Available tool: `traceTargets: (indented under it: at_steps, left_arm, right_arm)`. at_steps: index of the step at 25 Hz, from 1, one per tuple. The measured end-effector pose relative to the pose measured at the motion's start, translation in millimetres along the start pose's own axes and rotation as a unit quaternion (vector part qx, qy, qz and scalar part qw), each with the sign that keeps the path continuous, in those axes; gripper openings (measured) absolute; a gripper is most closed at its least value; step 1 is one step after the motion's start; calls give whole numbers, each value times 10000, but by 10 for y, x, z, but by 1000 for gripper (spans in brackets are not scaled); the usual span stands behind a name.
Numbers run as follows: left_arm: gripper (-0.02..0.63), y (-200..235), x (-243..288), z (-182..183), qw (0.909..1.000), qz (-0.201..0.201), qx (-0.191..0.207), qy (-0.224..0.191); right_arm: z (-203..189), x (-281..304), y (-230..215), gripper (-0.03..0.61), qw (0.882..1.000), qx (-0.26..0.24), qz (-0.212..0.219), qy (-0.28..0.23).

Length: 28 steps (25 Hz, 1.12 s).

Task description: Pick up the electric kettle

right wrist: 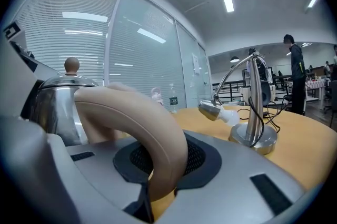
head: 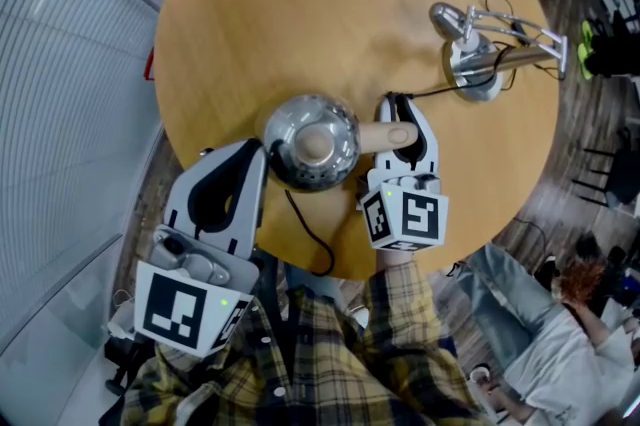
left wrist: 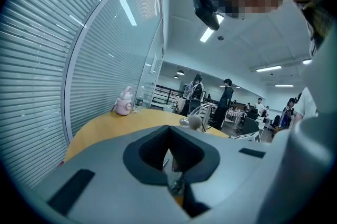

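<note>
The electric kettle [head: 310, 142] is polished steel with a round knob on its lid and a beige handle [head: 385, 136]. It stands near the front edge of the round wooden table [head: 300, 4]. My right gripper [head: 405, 152] is shut on that handle. In the right gripper view the curved handle [right wrist: 142, 123] fills the notch between the jaws, and the kettle body [right wrist: 58, 102] rises at left. My left gripper [head: 245, 162] sits close beside the kettle's left side. Its jaws meet with nothing between them in the left gripper view [left wrist: 171, 157].
A metal desk lamp [head: 480, 44] stands at the table's right with its cable trailing. The kettle's black cord [head: 305, 234] hangs over the front edge. A pink bottle [left wrist: 124, 104] sits at the far rim. A glass wall with blinds runs on the left, and a person [head: 560, 334] sits at the lower right.
</note>
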<state>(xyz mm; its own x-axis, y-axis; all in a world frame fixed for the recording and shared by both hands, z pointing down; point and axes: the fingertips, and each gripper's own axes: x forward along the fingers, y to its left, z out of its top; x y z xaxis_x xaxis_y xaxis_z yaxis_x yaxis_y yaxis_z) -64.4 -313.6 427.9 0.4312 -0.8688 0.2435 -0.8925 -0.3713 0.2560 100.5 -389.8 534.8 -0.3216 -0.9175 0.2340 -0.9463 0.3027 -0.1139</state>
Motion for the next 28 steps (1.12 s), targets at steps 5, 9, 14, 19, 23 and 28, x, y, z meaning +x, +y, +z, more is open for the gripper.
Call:
traceTargets:
  at_steps: [5, 9, 14, 19, 23, 28]
  left_arm:
    - [3, 31, -27, 25, 10000, 29, -41, 38]
    - [3, 51, -47, 87, 10000, 36, -20, -67]
    - [3, 32, -141, 153, 9999, 16, -79, -61]
    - [3, 36, -127, 387, 9996, 18, 1, -286]
    - [3, 45, -47, 478, 9991, 16, 33, -428]
    - [3, -24, -229, 850, 9984, 1, 141, -550]
  right_arm:
    - [37, 26, 5, 87, 10000, 70, -65, 5]
    - [76, 5, -13, 89, 9997, 200, -115, -47]
    - [271, -47, 1, 89, 9994, 260, -158, -139]
    - [483, -43, -51, 89, 9993, 167, -248, -209]
    - [566, -11, -170, 89, 9991, 138, -315, -247]
    - [937, -186, -153, 91, 9982, 196, -398, -399]
